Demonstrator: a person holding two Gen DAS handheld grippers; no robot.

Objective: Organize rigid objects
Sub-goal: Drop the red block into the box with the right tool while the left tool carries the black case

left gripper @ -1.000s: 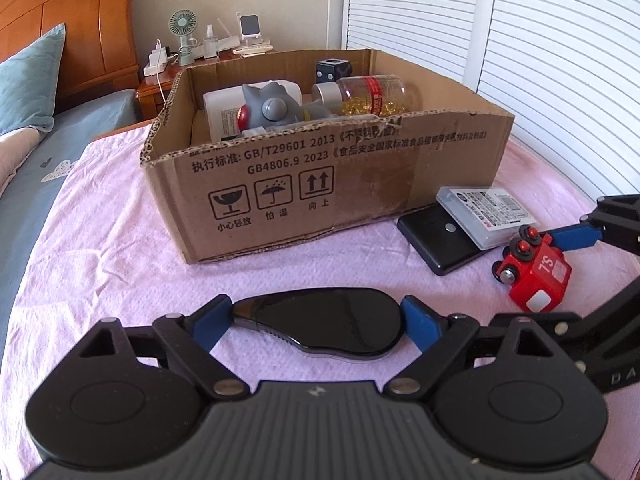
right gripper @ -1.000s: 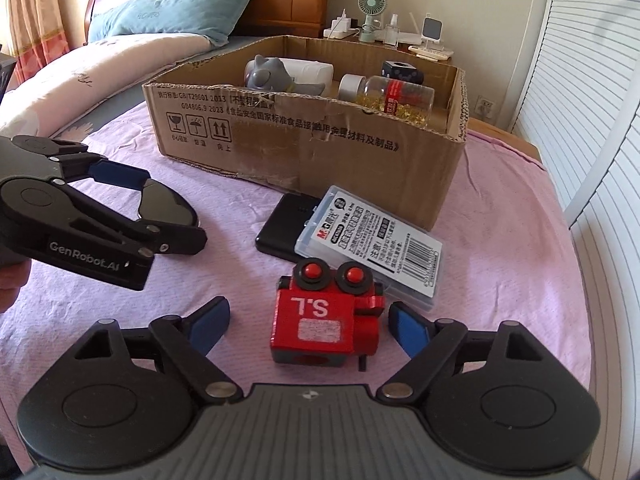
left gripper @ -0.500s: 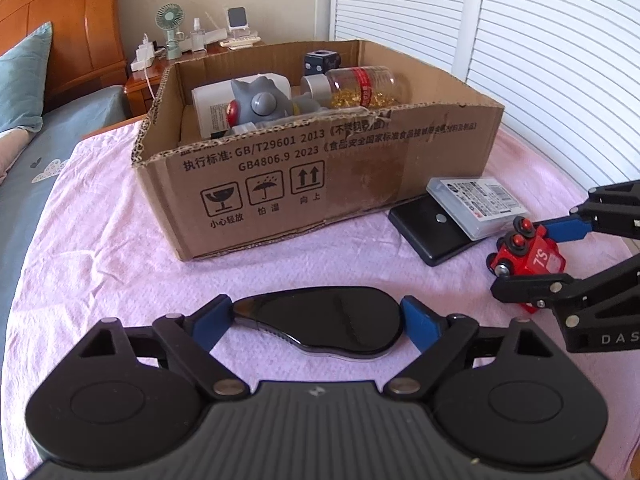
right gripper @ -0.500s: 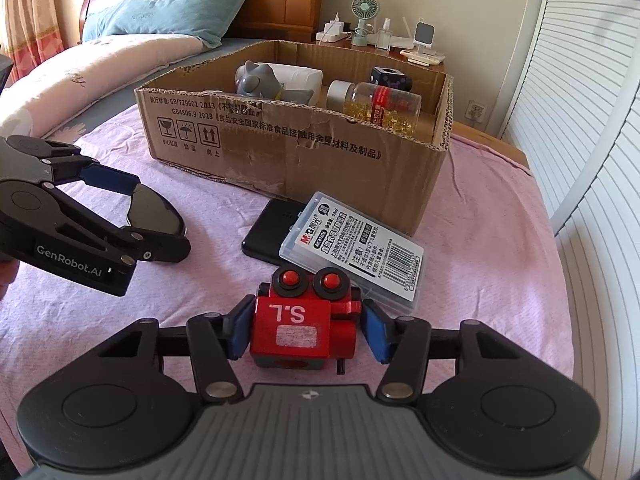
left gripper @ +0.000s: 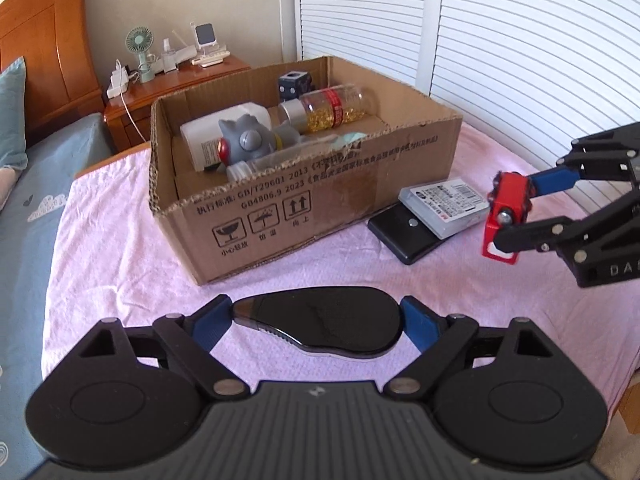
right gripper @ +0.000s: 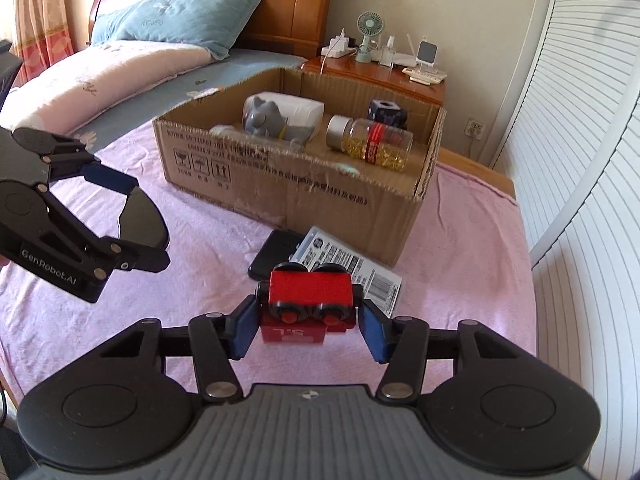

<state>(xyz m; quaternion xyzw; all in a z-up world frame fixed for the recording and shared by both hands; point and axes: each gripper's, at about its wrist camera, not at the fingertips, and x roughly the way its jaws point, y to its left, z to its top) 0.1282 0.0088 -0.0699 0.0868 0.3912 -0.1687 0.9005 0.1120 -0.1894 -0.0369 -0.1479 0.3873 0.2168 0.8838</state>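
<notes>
A pink blanket covers the bed, with open stretches left of and in front of the cardboard box. The box stands open-topped, a pill bottle and a grey toy figure inside. Just beside its right front corner a clear plastic case lies across a black flat device. The left gripper clamps a black oval case by its ends. The right gripper grips the red toy train, lifted clear of the blanket.
</notes>
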